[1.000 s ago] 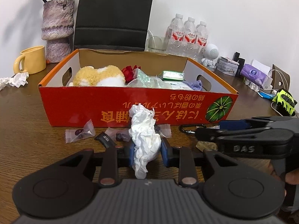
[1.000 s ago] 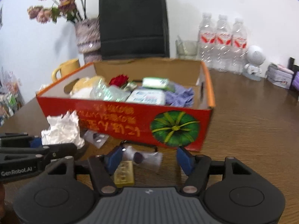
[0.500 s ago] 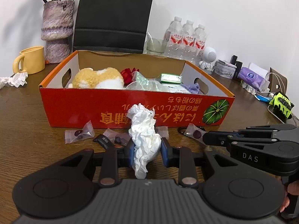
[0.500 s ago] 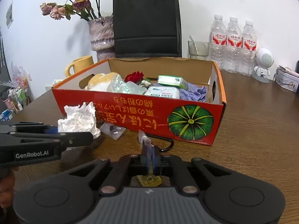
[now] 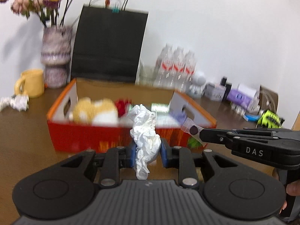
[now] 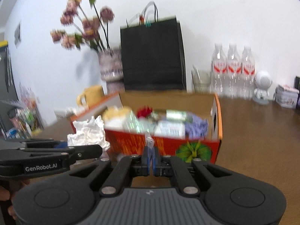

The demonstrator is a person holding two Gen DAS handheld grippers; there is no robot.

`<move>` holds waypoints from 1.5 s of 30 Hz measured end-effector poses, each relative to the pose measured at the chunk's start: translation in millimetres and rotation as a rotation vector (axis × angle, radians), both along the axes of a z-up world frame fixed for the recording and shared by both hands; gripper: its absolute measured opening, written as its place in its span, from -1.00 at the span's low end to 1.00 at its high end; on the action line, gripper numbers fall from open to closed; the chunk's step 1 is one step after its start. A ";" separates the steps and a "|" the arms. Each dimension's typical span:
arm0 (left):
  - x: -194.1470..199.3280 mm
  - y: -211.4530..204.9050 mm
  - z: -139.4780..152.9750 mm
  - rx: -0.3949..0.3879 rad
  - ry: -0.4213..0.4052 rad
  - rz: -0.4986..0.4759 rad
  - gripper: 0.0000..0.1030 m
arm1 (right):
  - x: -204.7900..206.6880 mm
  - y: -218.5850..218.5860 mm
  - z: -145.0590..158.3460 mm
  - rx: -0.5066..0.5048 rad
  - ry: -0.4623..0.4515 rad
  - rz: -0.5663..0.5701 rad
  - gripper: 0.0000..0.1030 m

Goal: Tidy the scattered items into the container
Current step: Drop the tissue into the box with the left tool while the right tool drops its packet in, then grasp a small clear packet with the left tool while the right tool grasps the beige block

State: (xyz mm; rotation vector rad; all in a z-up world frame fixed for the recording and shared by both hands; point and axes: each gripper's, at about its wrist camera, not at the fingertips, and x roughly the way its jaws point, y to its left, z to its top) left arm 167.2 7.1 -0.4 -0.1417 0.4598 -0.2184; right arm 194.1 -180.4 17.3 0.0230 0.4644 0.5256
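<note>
Now both loads hang short of the red box [image 5: 120,138]: carry each over its near wall, then release. Left tool [image 5: 146,151] pinches the crumpled tissue [image 5: 145,131]; right tool [image 6: 150,158] is clamped tight on a clear candy wrapper [image 5: 191,129], whose dark sweet only the left view shows.

**Both grippers lift their loads toward the box**

The right gripper [image 6: 150,154] closes on a clear-wrapped candy [image 5: 192,129] and raises it off the table to the box's [image 5: 78,136] near rim. The left gripper [image 5: 147,152] lifts its crumpled tissue [image 5: 145,131] to rim height too.
</note>
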 end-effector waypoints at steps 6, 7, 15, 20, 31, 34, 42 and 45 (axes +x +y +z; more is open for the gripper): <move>30.2 4.9 41.7 0.043 -0.101 0.030 -0.51 | 38.1 6.5 32.1 -0.003 -0.058 -0.030 -0.96; 37.3 5.1 44.2 0.044 -0.107 0.038 -0.51 | 49.6 9.0 34.5 -0.002 -0.055 -0.037 -0.96; 109.5 22.9 24.4 0.005 -0.041 0.084 -0.51 | 124.7 31.9 20.8 -0.027 -0.007 -0.075 -0.96; 140.0 31.4 8.9 0.029 0.008 0.078 -0.46 | 157.9 42.8 4.5 -0.066 0.035 -0.078 -0.92; 155.7 36.6 4.5 0.073 0.039 0.140 1.00 | 180.1 40.6 -7.5 -0.088 0.142 -0.117 0.80; 155.7 36.6 5.6 0.069 0.048 0.141 1.00 | 176.8 43.9 -7.1 -0.105 0.141 -0.114 0.80; 152.1 34.2 9.1 0.083 0.033 0.143 1.00 | 168.4 48.8 -1.5 -0.129 0.115 -0.095 0.81; 147.2 35.2 12.5 0.080 0.023 0.140 1.00 | 165.7 47.2 0.3 -0.132 0.108 -0.103 0.81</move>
